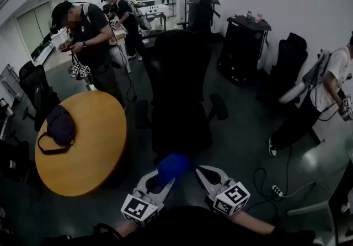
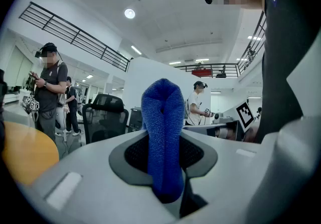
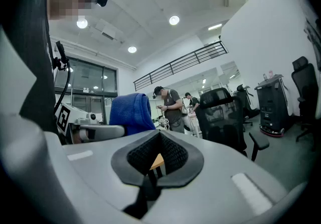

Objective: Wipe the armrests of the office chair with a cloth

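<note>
A black office chair (image 1: 182, 90) stands in front of me with its back towards me. Its two armrests (image 1: 218, 106) (image 1: 142, 113) stick out on either side. My left gripper (image 1: 160, 180) is shut on a blue cloth (image 1: 172, 166), held low, just short of the chair. In the left gripper view the cloth (image 2: 163, 132) stands up, folded, between the jaws of the left gripper (image 2: 163, 155). My right gripper (image 1: 205, 176) is beside it, shut and holding nothing. In the right gripper view the right gripper (image 3: 159, 155) points past the cloth (image 3: 131, 112) towards the chair (image 3: 225, 117).
A round wooden table (image 1: 88, 151) with a dark bag (image 1: 59, 126) stands at the left. People stand behind it (image 1: 91, 41) and at the right (image 1: 325, 90). A power strip with its cable (image 1: 276, 190) lies on the floor at the right. A black cabinet (image 1: 242, 46) stands by the far wall.
</note>
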Tool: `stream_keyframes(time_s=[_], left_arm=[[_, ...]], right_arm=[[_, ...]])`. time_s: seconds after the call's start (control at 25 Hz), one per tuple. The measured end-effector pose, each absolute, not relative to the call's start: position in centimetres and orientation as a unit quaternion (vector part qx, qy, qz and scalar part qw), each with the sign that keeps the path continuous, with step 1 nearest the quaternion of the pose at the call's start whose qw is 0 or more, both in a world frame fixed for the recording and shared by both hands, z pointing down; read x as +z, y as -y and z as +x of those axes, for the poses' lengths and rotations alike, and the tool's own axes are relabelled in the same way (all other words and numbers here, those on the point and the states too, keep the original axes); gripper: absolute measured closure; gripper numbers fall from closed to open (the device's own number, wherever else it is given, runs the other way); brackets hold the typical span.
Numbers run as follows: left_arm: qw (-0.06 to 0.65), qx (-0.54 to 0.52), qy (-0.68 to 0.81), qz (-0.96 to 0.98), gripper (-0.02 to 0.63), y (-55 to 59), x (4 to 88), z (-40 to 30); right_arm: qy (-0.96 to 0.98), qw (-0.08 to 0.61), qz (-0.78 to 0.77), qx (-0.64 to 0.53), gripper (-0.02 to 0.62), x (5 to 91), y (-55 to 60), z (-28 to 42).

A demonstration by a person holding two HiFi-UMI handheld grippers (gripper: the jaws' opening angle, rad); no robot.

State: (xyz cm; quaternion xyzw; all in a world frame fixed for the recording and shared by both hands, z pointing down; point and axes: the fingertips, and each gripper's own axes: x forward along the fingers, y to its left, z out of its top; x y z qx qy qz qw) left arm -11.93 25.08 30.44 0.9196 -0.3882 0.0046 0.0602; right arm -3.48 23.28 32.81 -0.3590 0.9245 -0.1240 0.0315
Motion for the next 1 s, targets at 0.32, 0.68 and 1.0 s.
stream_keyframes(time_s=[0.32,0.68,1.0], left_arm=[[0.062,0.01,0.386,0.92,0.474,-24.6,30.3,-10.8],[0.07,0.022,0.39,0.918,0.474,-23.5,30.8,-7.7],[0.078,0.032,0.392,0.916,0.474,-23.0,32.0,-2.2]], right_arm=[[-0.922,0.033,-0.363,-0.131,0.592,32.5,-22.7,-2.3],[-0.921,0.058,-0.356,-0.146,0.592,32.8,-21.7,1.0],[-0.92,0.064,-0.351,-0.163,0.591,34.3,-21.1,6.1]])
